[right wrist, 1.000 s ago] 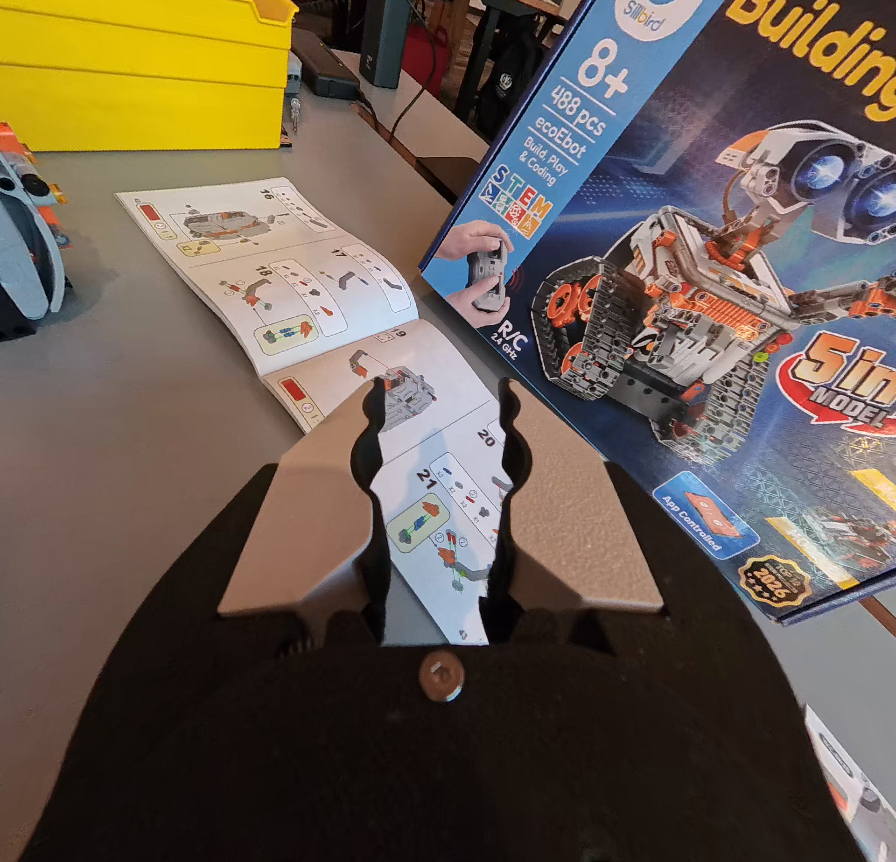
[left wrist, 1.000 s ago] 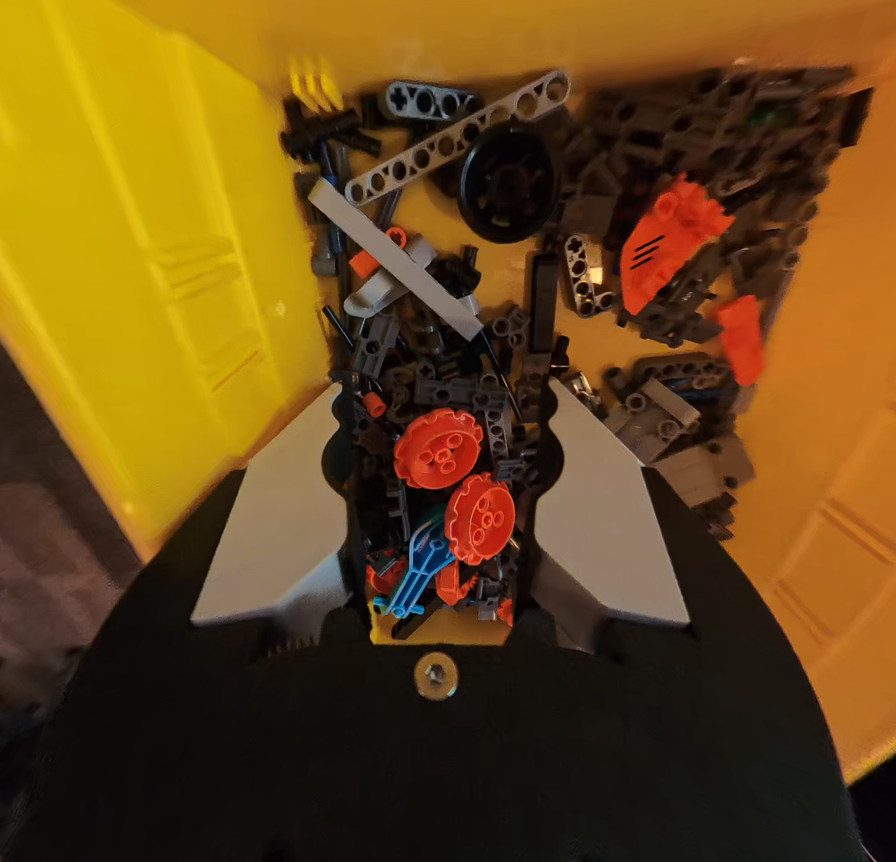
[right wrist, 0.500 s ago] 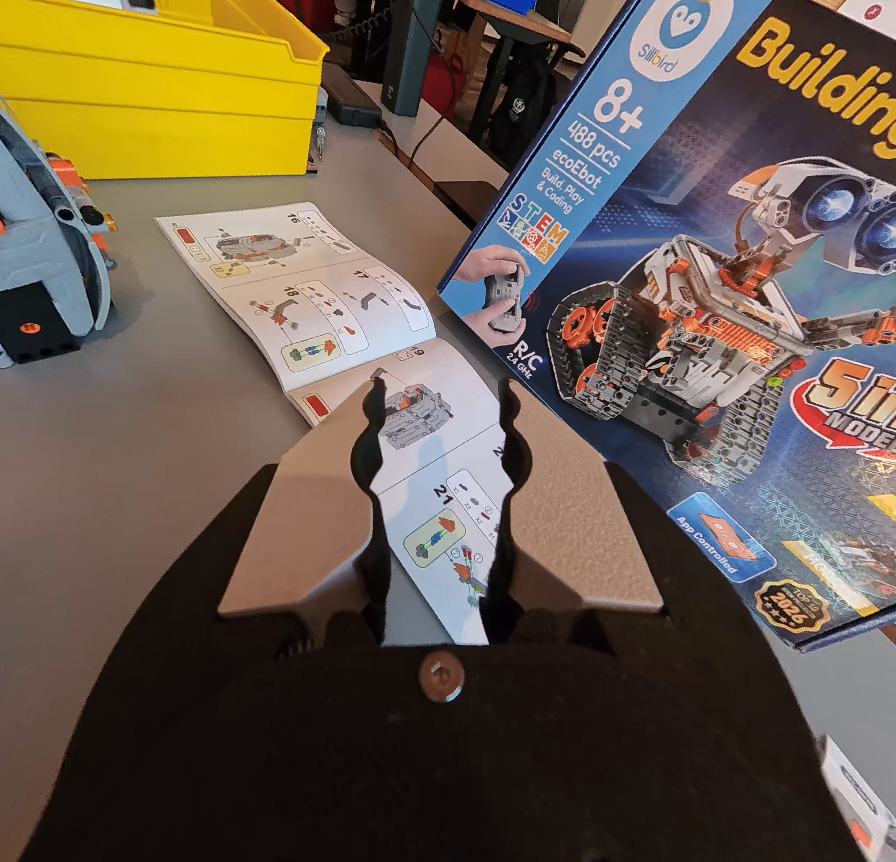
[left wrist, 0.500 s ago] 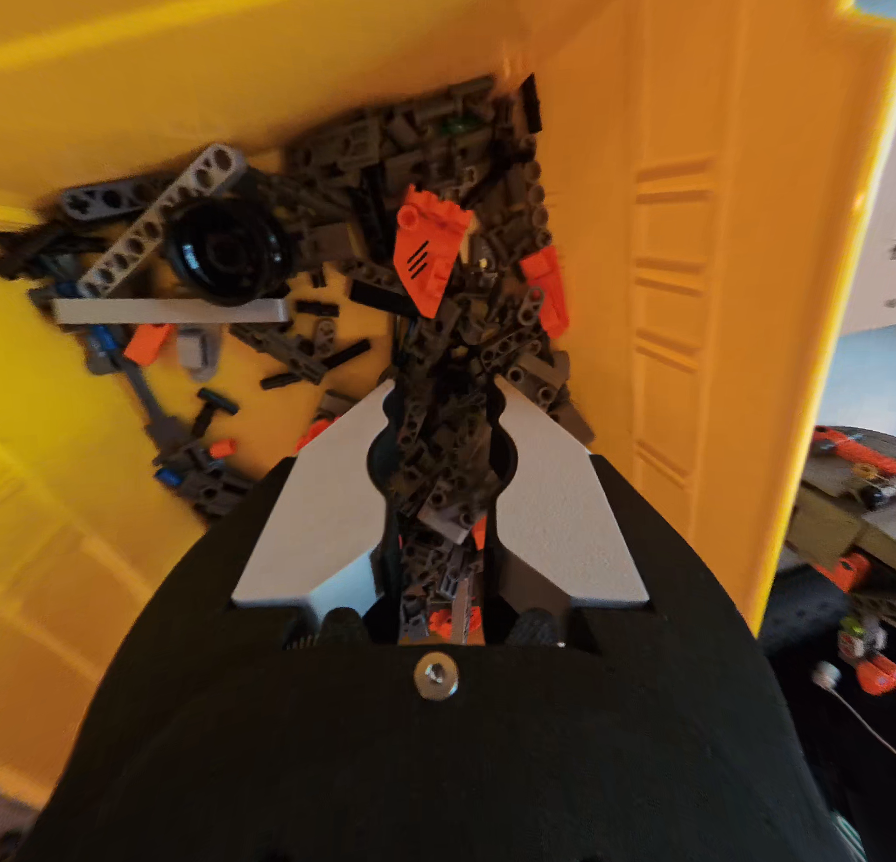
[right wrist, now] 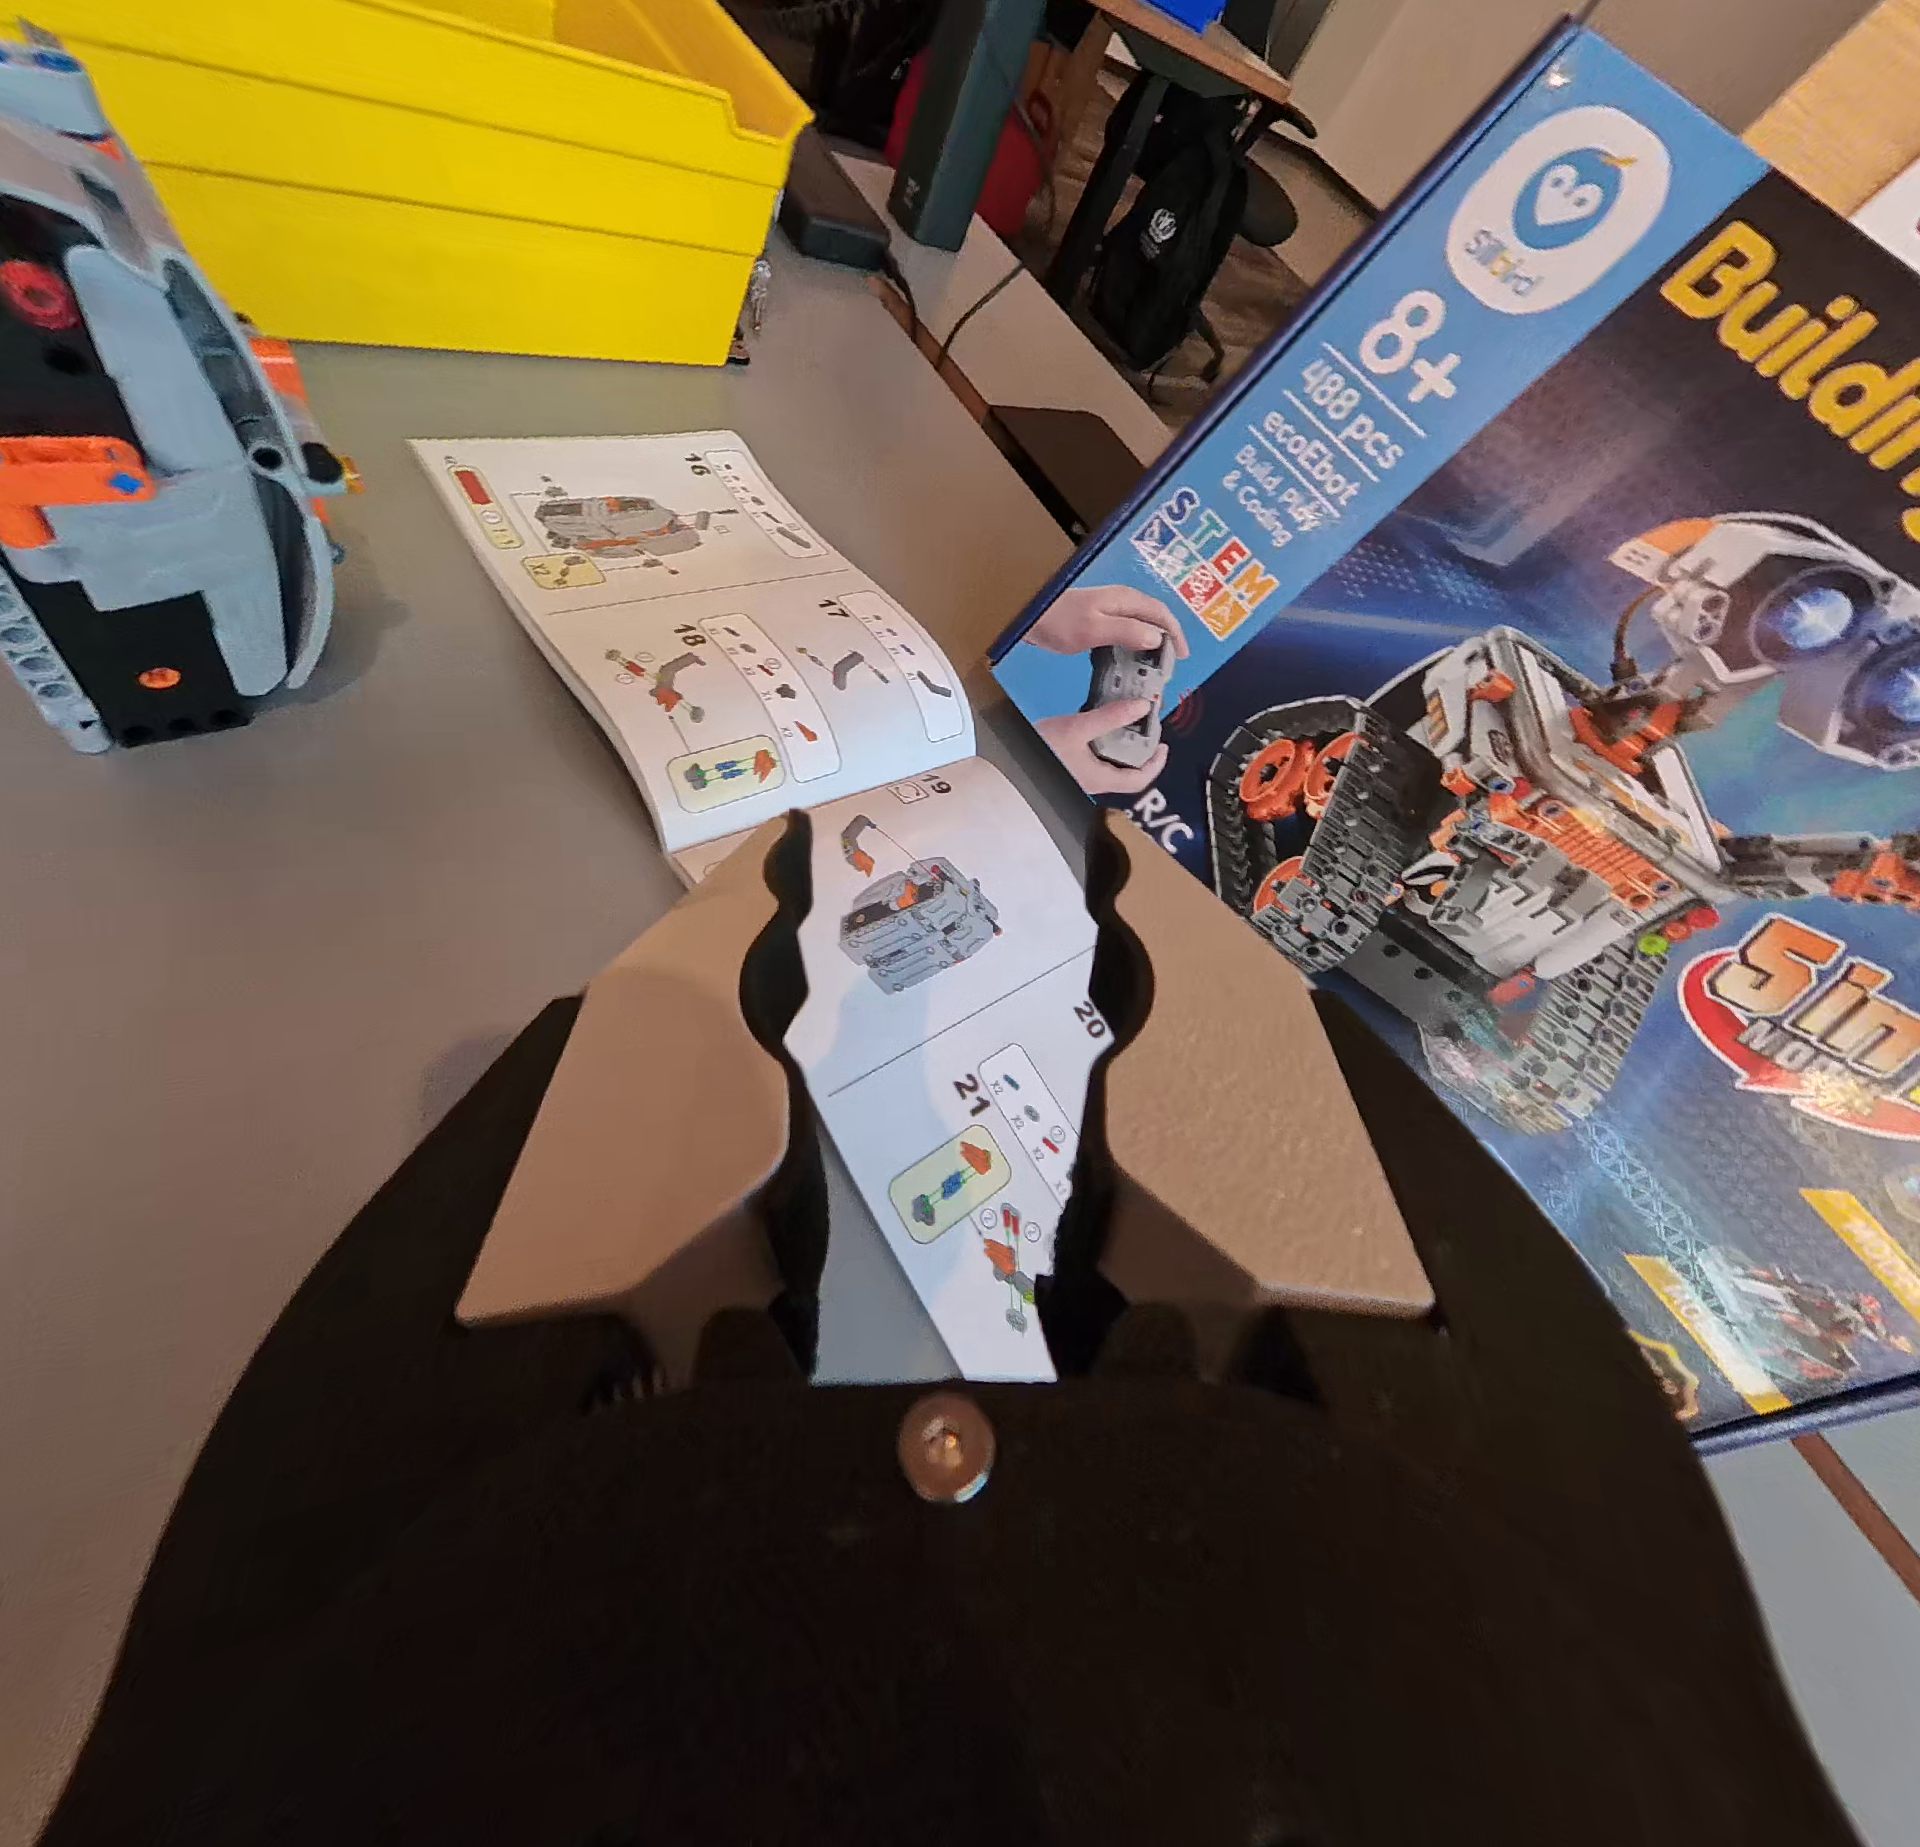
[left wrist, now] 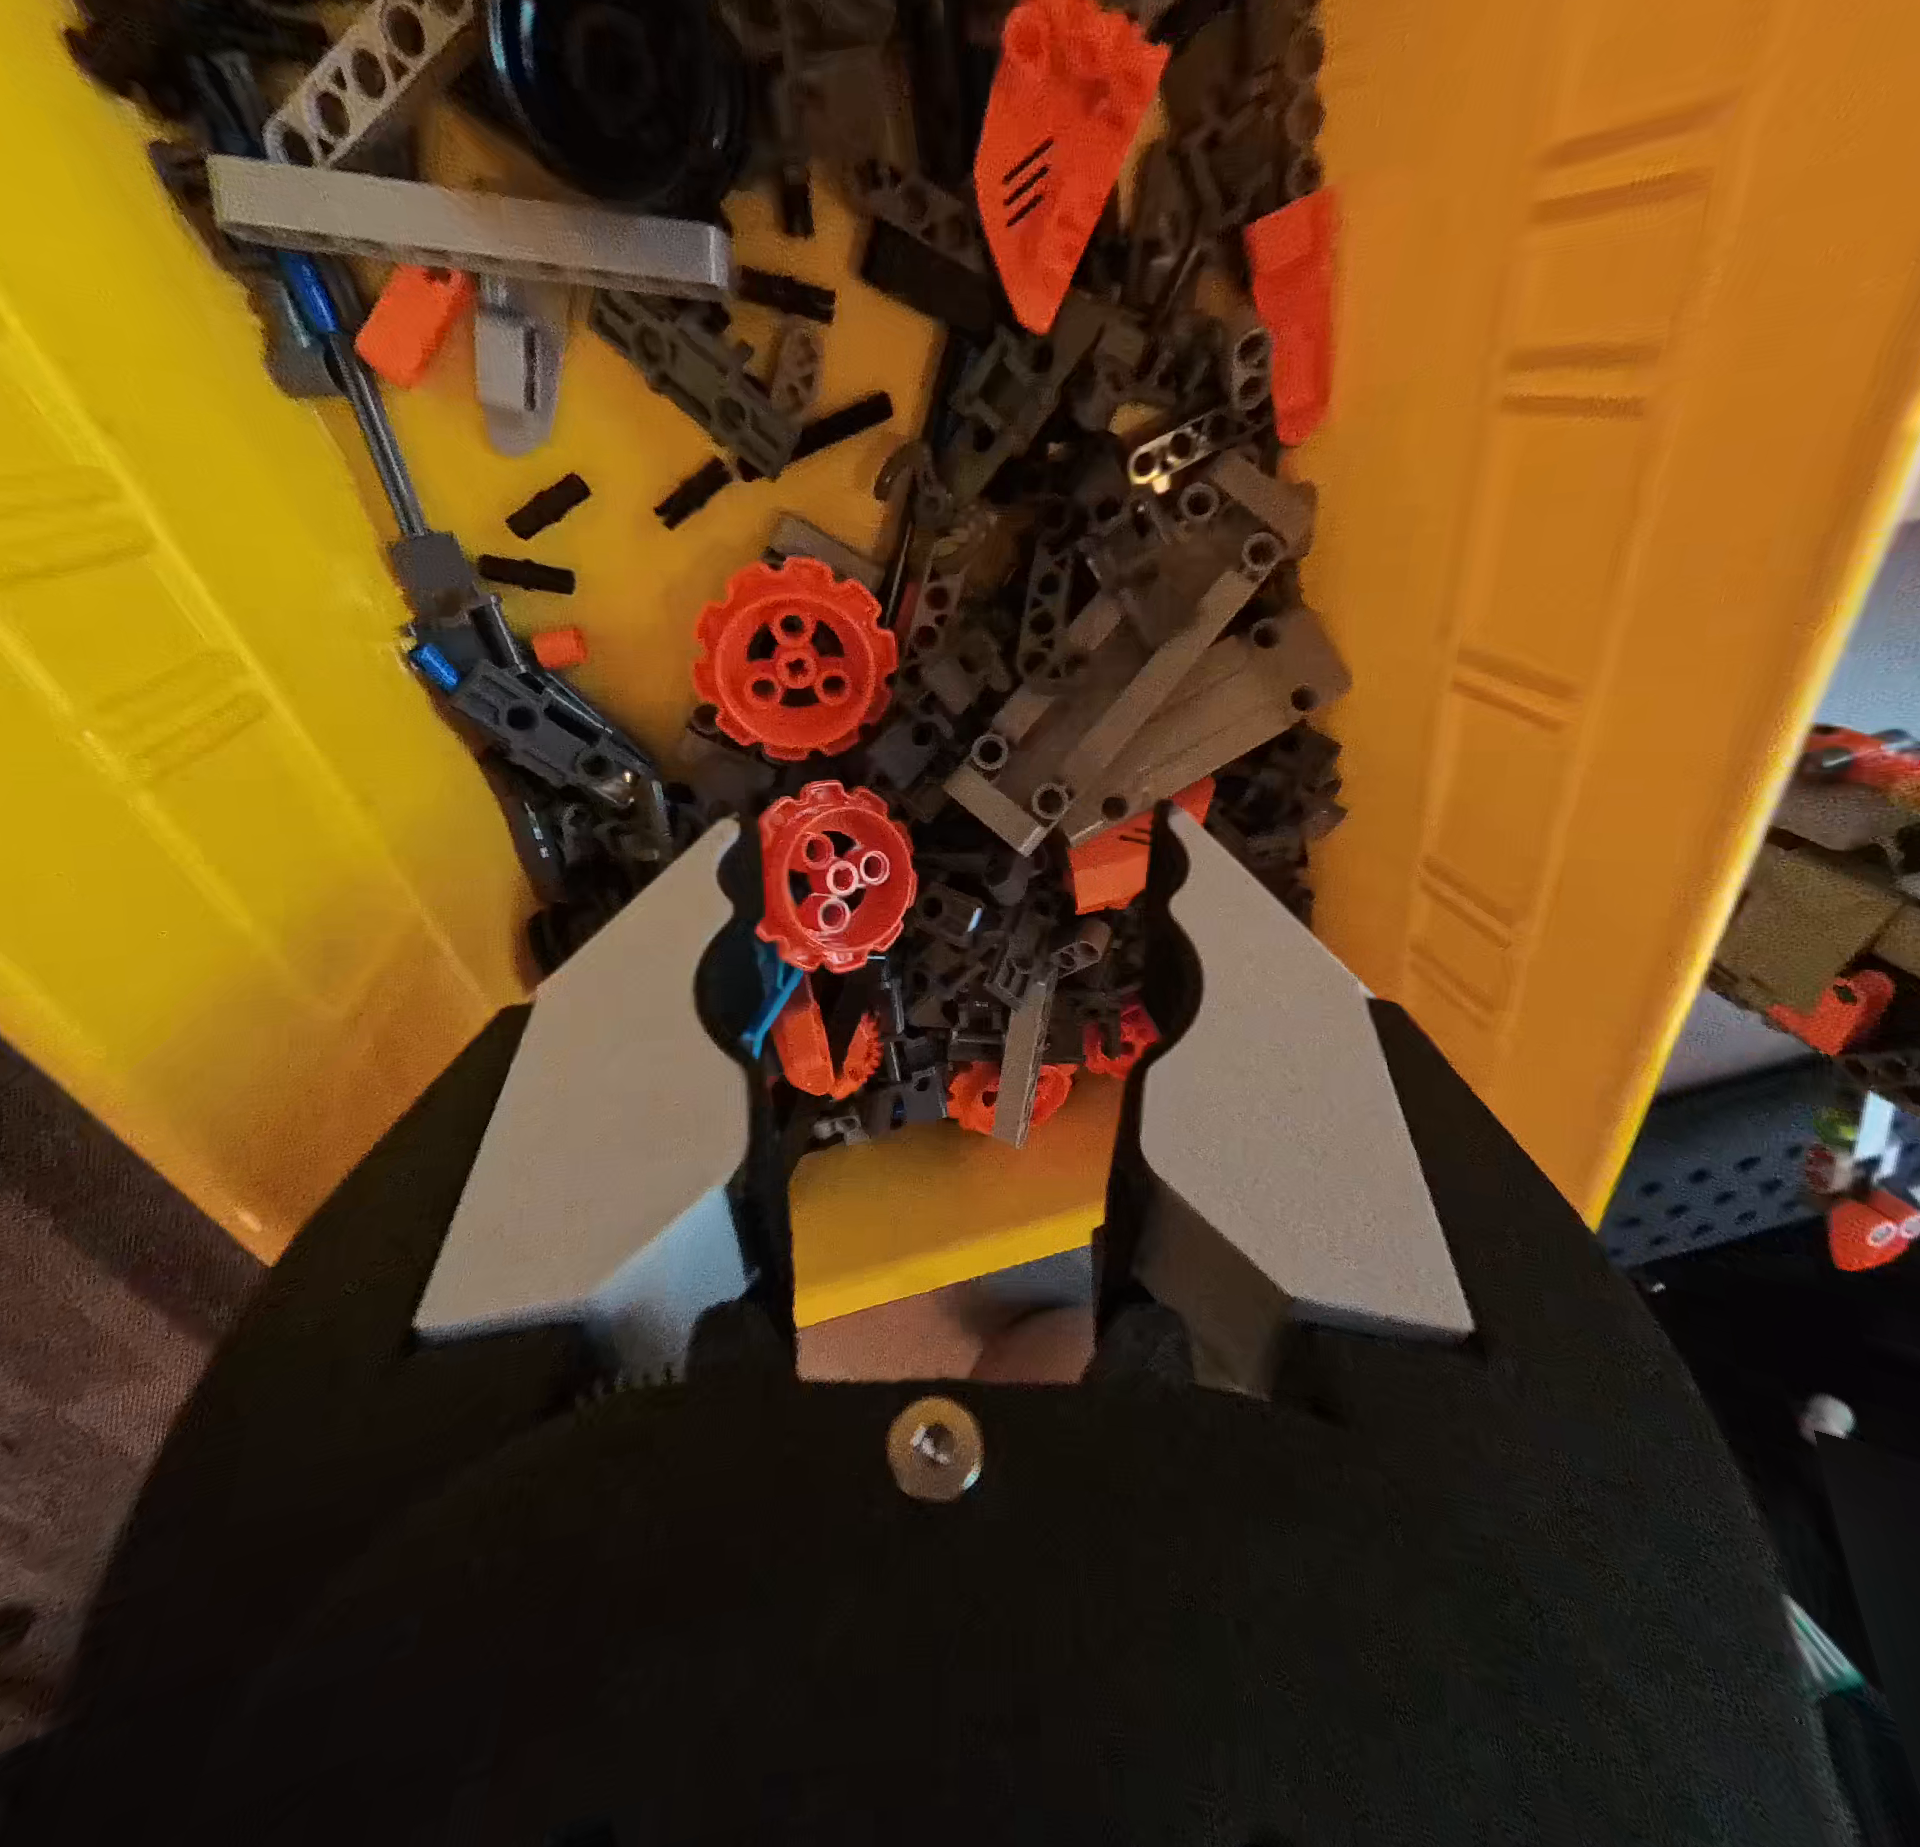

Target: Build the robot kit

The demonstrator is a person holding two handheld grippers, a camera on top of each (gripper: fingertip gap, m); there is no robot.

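The left gripper [left wrist: 945, 831] hangs over a yellow bin [left wrist: 1558, 550] of loose building pieces. In the last half second it has swung off the dark grey heap [left wrist: 1143, 602] along the bin's wall at 3 o'clock and back toward the middle. Its fingers have also spread, and they now stand well apart with nothing between them. An orange toothed wheel [left wrist: 836, 875] sits just inside the fingertip at 9 o'clock, its hub studs facing up, though contact cannot be judged. A second orange wheel [left wrist: 795, 657] lies flat just beyond it at 12 o'clock. Farther up the bin are a long grey beam [left wrist: 468, 228], a black tyre [left wrist: 613, 62] and an orange panel [left wrist: 1060, 135].

The right gripper [right wrist: 951, 841] has eased forward, its fingers parted about as before and empty, above an open instruction booklet [right wrist: 727, 634] on the grey surface [right wrist: 312, 966]. A partly built grey, black and orange model [right wrist: 135, 550] now shows more fully at 9 o'clock. Stacked yellow bins [right wrist: 468, 187] stand behind it at 11 o'clock. A printed set box [right wrist: 1558, 758] leans at 3 o'clock, just beside the booklet.
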